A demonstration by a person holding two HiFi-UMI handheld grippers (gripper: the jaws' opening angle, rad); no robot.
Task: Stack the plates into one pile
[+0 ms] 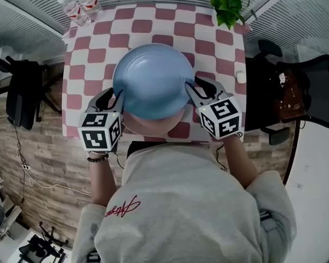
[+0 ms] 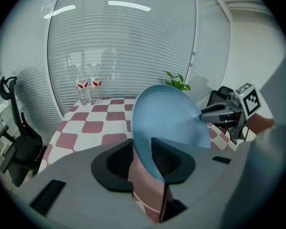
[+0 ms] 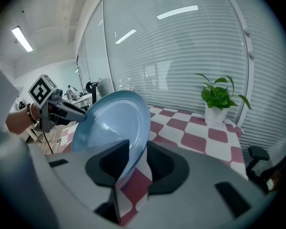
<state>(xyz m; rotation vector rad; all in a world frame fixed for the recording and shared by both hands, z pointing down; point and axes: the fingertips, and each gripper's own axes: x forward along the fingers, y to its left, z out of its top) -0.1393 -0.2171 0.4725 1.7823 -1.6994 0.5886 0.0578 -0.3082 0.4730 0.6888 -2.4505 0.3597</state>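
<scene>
Blue plate [image 1: 152, 87] clamped at opposite rims by left gripper [image 1: 120, 96] and right gripper [image 1: 188, 86], above checkered table [image 1: 88, 64] near edge; bottles [image 1: 79, 4], plant [image 1: 227, 4] at far corners.

Wearer: pale grey sweatshirt [image 1: 186, 201] with long sleeves. Red script lettering [image 1: 122, 206] on the back towards the left side; wording not legible. Dark beaded bracelet [image 1: 97, 158] at the left wrist.

Left gripper [image 1: 119, 98]: light grey moulded shell, black ribbed jaw pads [image 2: 119, 161], left cube [image 1: 100, 130] white with black square markers on its faces.

Right gripper [image 1: 190, 90]: same build. Right cube [image 1: 221, 117] is marked likewise, with a small green dot at one corner. Thin dark line below it, possibly a cable [image 1: 226, 160].
</scene>
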